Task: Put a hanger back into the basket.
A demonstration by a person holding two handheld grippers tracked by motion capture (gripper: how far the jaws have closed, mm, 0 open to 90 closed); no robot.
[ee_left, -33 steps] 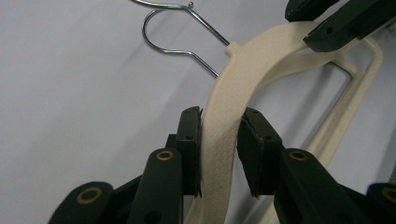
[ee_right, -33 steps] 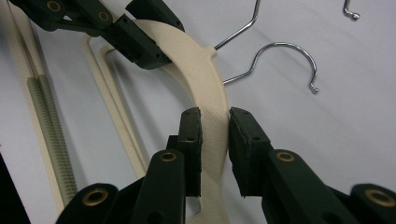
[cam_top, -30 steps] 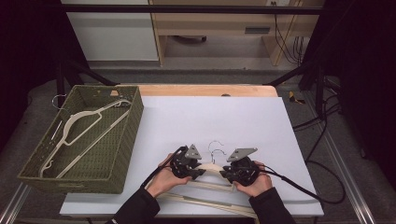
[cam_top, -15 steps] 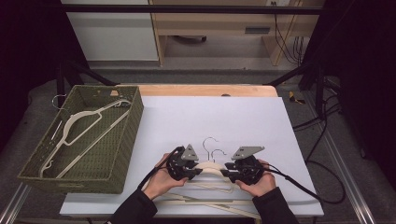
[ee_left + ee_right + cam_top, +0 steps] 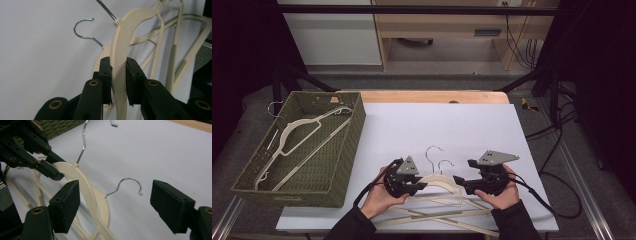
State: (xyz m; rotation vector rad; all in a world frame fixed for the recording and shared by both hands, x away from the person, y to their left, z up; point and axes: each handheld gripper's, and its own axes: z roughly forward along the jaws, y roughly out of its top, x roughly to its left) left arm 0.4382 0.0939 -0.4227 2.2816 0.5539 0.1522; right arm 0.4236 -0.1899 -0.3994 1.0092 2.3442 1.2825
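the work in hand is moving cream plastic hangers from a loose pile at the near edge of the white table (image 5: pixel 472 130) into the green wicker basket (image 5: pixel 339 165) at the left, where one hanger (image 5: pixel 294 135) already lies. the step now is the lift of the top hanger (image 5: pixel 439 181) off the pile (image 5: pixel 447 212).

the left gripper (image 5: pixel 422 186) is clamped on the textured shoulder of that top hanger; in the left gripper view the pads (image 5: pixel 106 75) press the cream strip from both sides, with its wire hook running up and out of the picture. the right gripper (image 5: pixel 458 181) stands wide apart, its jaws have just been opening, and in the right gripper view nothing lies between them but the table and the hook of a second hanger (image 5: pixel 130 183) beneath.

compared with the earlier frames, both hands sit a little higher and the top hanger's hook (image 5: pixel 433 152) stands clear above the other hook, where before the right gripper was closed near the hanger's right shoulder.

the next move, as i judge it, calls for the left hand alone to carry the hanger up and leftward over the basket rim, keeping its lower bar from snagging the pile, then to set it down beside the one inside.
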